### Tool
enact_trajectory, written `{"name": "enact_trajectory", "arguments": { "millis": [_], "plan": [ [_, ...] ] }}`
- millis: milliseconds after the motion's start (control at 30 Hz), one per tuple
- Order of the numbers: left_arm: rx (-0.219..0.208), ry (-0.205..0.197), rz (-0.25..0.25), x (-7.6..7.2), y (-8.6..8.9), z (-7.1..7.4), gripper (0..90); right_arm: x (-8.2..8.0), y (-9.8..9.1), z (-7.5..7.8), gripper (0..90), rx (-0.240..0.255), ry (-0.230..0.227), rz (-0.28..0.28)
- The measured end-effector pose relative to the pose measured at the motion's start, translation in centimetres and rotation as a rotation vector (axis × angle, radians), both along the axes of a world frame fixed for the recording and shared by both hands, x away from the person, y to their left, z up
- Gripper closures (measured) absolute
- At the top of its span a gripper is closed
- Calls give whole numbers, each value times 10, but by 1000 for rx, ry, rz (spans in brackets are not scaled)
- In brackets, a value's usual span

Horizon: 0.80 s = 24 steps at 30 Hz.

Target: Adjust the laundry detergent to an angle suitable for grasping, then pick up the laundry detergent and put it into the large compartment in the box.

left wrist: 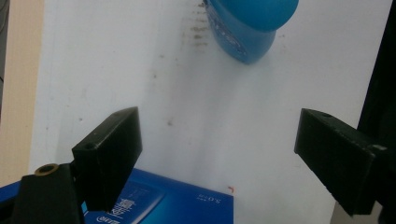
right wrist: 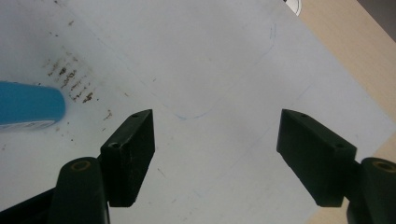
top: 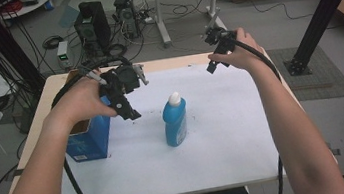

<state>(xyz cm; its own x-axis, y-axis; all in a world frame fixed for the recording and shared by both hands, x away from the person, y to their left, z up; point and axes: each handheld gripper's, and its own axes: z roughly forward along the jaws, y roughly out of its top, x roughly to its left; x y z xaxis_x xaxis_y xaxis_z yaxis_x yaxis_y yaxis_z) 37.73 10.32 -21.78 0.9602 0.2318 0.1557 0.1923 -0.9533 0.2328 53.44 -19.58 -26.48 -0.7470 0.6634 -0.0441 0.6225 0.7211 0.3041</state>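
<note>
- I see the blue bottle (top: 175, 120) upright mid-table, white cap on.
- Left gripper (top: 129, 113) is above the open blue box (top: 88, 138), left of the bottle.
- Right gripper (top: 212, 65) is held at the table's (top: 219, 161) far edge, well apart from the bottle.

Left gripper (top: 129, 110) held raised, tilted downward, jaws wide apart and empty. Right gripper (top: 212, 66) raised farther forward, jaws likewise spread, nothing between them.

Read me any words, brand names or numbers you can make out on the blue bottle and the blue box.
Blue box: small white print near its edge and a larger white marking, both too blurred to read.
Blue bottle: a pale label patch on the front, too small to read.
No text can be read.
</note>
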Motion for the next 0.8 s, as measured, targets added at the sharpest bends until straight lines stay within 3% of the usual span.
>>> {"name": "enact_trajectory", "arguments": {
  "millis": [433, 667, 800],
  "plan": [
    [-1, -7, 12, -1, -5, 6, 156, 0, -6, 1, 278, 9, 0, -6],
    [5, -9, 63, 0, -4, 7, 159, 0, -6, 0, 278, 5, -2, -8],
    [-20, 0, 99, -3, -4, 12, 157, -2, -7, 1, 278, 11, -1, -11]
  ]
}}
